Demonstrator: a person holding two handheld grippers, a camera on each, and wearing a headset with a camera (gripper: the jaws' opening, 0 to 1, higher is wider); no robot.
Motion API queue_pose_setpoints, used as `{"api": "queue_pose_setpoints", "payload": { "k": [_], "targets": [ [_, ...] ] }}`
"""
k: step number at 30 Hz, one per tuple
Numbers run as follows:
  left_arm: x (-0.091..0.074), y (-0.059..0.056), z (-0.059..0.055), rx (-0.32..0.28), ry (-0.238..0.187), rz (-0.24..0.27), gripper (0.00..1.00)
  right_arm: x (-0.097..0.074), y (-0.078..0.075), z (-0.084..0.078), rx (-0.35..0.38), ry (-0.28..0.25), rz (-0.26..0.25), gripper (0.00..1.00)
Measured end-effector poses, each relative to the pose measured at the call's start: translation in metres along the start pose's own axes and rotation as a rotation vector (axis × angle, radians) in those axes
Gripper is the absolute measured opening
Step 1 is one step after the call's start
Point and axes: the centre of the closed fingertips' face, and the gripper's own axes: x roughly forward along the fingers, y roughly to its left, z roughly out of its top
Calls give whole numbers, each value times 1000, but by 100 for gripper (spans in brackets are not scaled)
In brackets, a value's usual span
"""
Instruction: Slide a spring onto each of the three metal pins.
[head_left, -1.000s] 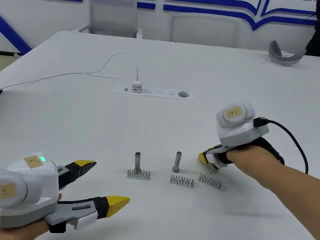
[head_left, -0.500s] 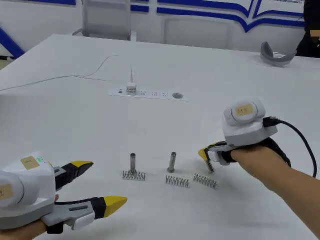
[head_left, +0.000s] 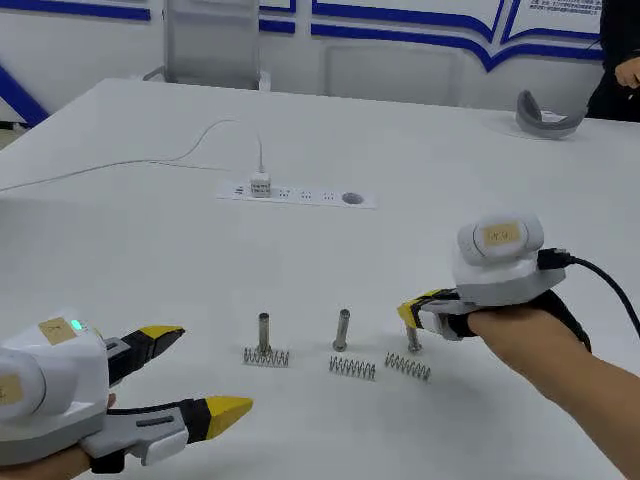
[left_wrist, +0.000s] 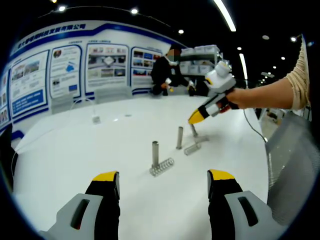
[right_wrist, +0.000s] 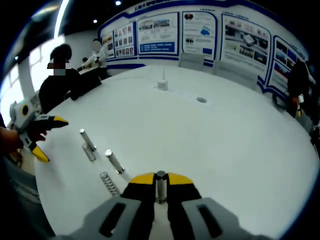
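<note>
White table (head_left: 150, 240) bearing pins (head_left: 342, 328) — posters (left_wrist: 107, 61), perhaps, behind

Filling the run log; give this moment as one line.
left gripper open; right gripper shut on rightmost pin; three springs flat on table; other pins bare

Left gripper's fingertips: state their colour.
Bright yellow fingertips on the grey-and-white left gripper, seen best in the left gripper view.

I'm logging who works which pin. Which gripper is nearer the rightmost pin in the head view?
Right. The right gripper has its tongs closed on the rightmost pin; the left gripper hovers open, far off beyond the leftmost pin.
</note>
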Motion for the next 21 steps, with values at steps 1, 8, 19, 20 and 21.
{"api": "queue_pose_setpoints", "payload": {
  "k": [1, 8, 19, 20, 21],
  "targets": [
    [0, 0, 0, 1, 0, 0, 73, -1, 0, 0, -3, -4, 0, 9],
    [0, -3, 2, 6, -1, -4, 73, -9, 0, -6, -1, -8, -2, 9],
    [1, -5, 3, 11, -1, -5, 73, -16, 0, -11, 11, -22, -3, 9],
    [1, -5, 3, 11, 0, -5, 73, -16, 0, -11, 13, -23, -1, 9],
    [1, -5, 3, 10, 0, -5, 73, -16, 0, -11, 13, -25, -2, 9]
  ]
}}
